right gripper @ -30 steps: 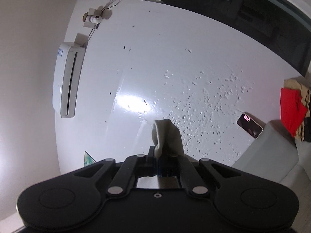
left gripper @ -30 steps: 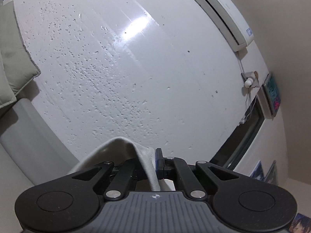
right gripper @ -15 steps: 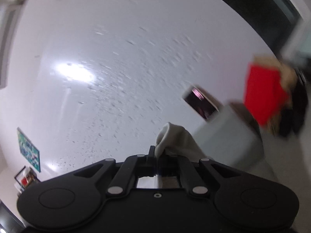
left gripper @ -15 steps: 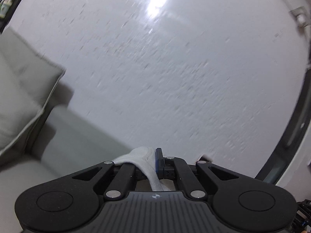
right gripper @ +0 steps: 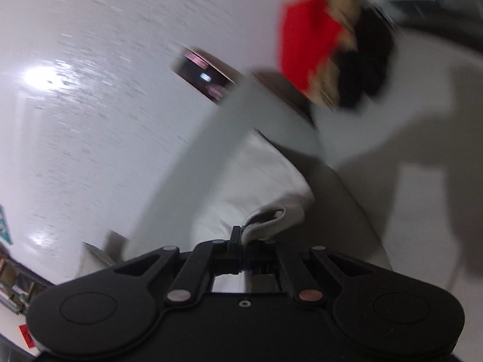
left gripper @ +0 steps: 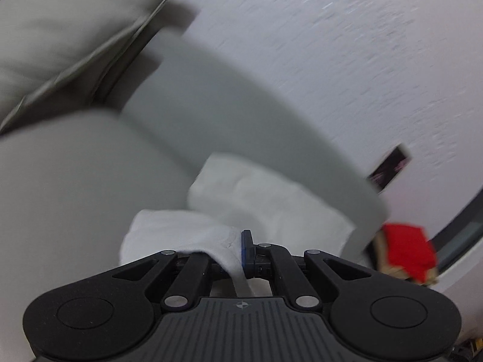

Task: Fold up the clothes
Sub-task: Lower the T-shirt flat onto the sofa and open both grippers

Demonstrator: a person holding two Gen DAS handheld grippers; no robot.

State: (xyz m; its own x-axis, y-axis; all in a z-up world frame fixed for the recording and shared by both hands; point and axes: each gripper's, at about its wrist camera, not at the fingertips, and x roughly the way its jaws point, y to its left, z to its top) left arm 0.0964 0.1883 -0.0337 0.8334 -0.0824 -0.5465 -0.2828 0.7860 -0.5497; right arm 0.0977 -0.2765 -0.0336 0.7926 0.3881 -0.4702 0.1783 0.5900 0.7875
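Observation:
A white garment lies spread on the grey sofa seat. My left gripper is shut on one bunched edge of it, low over the seat. In the right wrist view the same white garment lies against the sofa back, and my right gripper is shut on a folded hem of it. Both views are blurred by motion.
A grey cushion leans at the sofa's left end. A pile of red, tan and black clothes sits on the sofa's right end, also in the left wrist view. A phone rests on the sofa back by the white wall.
Both grippers have swung down from pointing at the ceiling and wall toward the sofa, still holding the garment. The garment now lies on the seat.

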